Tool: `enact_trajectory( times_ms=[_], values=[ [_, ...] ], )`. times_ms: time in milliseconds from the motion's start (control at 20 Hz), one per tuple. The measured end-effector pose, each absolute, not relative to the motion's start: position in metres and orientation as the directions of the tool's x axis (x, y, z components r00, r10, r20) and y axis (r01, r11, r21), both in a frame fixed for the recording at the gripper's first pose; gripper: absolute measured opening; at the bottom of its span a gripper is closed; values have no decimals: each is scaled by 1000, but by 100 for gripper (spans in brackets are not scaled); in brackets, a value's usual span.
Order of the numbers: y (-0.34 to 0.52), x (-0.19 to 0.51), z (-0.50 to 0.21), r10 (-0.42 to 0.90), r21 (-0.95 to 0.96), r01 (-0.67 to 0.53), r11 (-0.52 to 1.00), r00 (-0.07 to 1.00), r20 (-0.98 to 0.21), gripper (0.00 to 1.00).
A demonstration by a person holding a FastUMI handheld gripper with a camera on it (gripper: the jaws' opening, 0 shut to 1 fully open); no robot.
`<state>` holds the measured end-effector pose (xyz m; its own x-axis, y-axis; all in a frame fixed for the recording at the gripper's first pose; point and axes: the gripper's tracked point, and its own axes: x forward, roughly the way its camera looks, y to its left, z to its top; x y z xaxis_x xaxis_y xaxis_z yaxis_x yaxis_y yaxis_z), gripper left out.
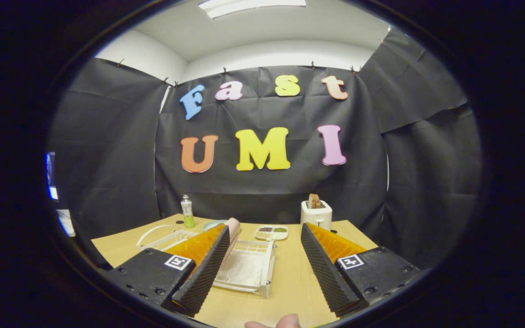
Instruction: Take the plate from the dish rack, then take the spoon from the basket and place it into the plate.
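Observation:
My gripper (pixel 265 228) is open above the wooden table (pixel 292 282), and nothing sits between its ribbed black fingers (pixel 203 273). A white dish rack (pixel 249 269) lies just ahead, partly behind the left finger. A pale pink plate (pixel 234 226) stands upright at the rack's far end, close beside the left fingertip. A white basket (pixel 167 238) with a thin looped handle sits to the left of the rack. What it holds is too small to make out.
Along the back of the table stand a small bottle of green liquid (pixel 187 212), a pale green dish (pixel 212 223), a divided tray (pixel 271 233) and a white toaster (pixel 316 215) with toast in it. A person's fingertip (pixel 285 321) shows below the fingers.

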<state>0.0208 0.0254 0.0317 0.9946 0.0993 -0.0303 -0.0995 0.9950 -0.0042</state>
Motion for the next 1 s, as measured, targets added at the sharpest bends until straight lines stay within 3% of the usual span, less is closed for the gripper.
enact_trajectory(
  times_ms=[400, 750, 1000],
  values=[
    [78, 91, 73, 216, 27, -215, 976, 952, -218, 100],
    [109, 170, 24, 229, 110, -201, 973, 827, -513, 100],
    [118, 201, -32, 234, 183, -150, 972, 721, -652, 100]
  ],
)
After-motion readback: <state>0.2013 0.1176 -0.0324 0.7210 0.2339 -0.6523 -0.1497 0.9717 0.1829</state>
